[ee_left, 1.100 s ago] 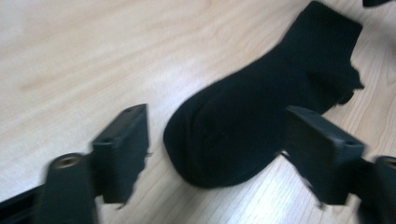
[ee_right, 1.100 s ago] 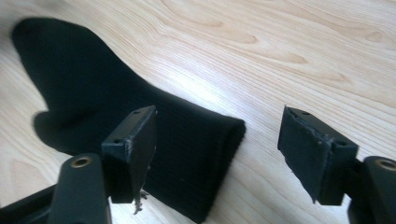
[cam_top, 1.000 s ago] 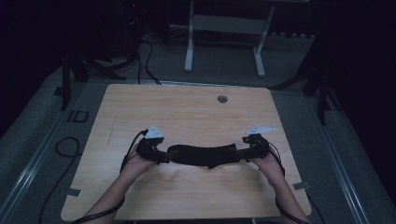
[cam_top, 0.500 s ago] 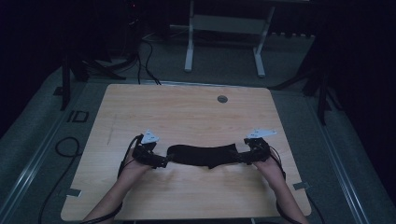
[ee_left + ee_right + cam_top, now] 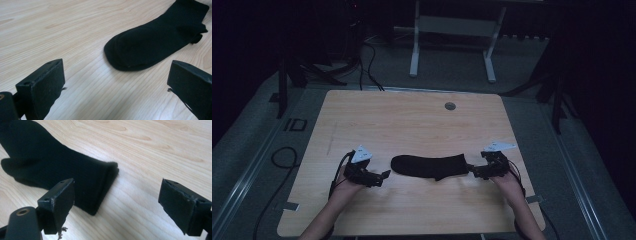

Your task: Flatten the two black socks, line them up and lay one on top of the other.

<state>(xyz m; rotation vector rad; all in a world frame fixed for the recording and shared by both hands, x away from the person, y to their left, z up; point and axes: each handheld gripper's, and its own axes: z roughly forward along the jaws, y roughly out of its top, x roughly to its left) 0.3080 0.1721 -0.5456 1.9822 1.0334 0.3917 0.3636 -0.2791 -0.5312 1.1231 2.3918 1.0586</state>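
Both tools, left tool [image 5: 384, 176] and right tool [image 5: 470, 171], gape empty beside the flat black sock [image 5: 429, 165]

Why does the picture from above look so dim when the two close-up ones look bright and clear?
High view: dark and underexposed, the room around the table nearly black, the sock a flat dark shape. Left gripper view: bright, even light, the wood grain and the sock's knit crisp, with the near jaws slightly soft. Right gripper view: equally bright, the sock's ribbing sharp, no glare.
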